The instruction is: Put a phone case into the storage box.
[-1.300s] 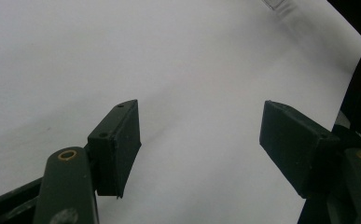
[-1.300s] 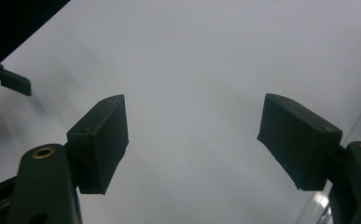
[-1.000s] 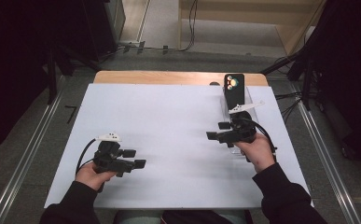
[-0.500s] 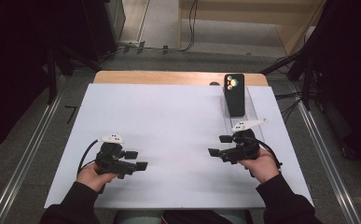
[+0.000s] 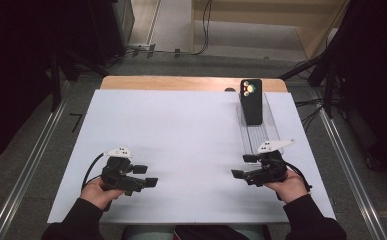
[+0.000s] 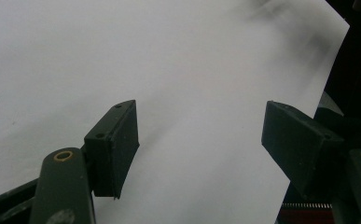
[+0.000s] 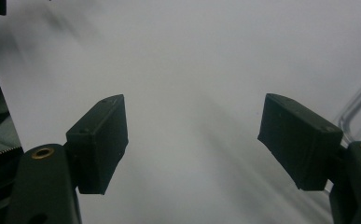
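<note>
A black phone [image 5: 251, 100] lies camera side up at the far end of a clear tray [image 5: 259, 131] at the table's right. My right gripper [image 5: 245, 167] is held low near the front right of the white table [image 5: 181, 135], just in front of the tray, jaws open and empty, pointing left. In its own view the right gripper [image 7: 192, 144] has only white surface between the pads. My left gripper [image 5: 145, 176] rests near the front left, open and empty, pointing right. Nothing but white table lies between the spread jaws of the left gripper [image 6: 201, 140] in the left gripper view.
A wooden strip [image 5: 181, 83] runs along the table's far edge. Metal rails [image 5: 31, 165] flank the table on the floor, with cables [image 5: 201, 30] beyond. Dark equipment stands at both sides. The tray's clear edge [image 7: 360, 105] shows at the right in the right gripper view.
My right gripper has drawn back toward the front edge, away from the phone and tray, and sunk a little. The left gripper has stayed in place.
</note>
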{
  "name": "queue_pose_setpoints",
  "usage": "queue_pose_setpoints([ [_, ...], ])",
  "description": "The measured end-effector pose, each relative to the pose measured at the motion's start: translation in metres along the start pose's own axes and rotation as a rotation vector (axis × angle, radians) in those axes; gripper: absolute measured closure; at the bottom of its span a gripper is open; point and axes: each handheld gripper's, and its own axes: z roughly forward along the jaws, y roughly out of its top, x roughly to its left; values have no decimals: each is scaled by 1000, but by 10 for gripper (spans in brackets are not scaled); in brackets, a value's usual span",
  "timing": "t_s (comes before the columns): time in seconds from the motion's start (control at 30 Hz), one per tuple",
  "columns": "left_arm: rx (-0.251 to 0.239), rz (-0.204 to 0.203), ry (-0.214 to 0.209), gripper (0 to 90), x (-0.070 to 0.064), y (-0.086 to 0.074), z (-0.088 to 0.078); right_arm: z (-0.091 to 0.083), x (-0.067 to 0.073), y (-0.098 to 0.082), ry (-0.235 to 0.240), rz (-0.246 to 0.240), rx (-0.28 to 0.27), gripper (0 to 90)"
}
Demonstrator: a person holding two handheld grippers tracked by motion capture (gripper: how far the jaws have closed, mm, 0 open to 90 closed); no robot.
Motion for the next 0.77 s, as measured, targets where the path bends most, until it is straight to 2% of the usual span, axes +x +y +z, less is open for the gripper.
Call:
queue_pose_setpoints([
  [0.13, -4, 1, -2, 276, 1, -2, -2, -5, -1, -8, 4, 6, 0, 218],
  [0.2, -11, -2, 0, 276, 1, -3, -3, -6, -2, -12, -5, -8, 7, 217],
  [0.37, -8, -5, 2, 275, 2, -4, -5, -10, -6, -20, -13, 28, 32, 215],
  [0.5, -7, -4, -1, 275, 2, -4, -4, -12, -6, -22, -14, 28, 19, 215],
  [0.77, -5, -4, -1, 275, 3, -4, -4, -9, -8, -23, -2, 30, 38, 207],
])
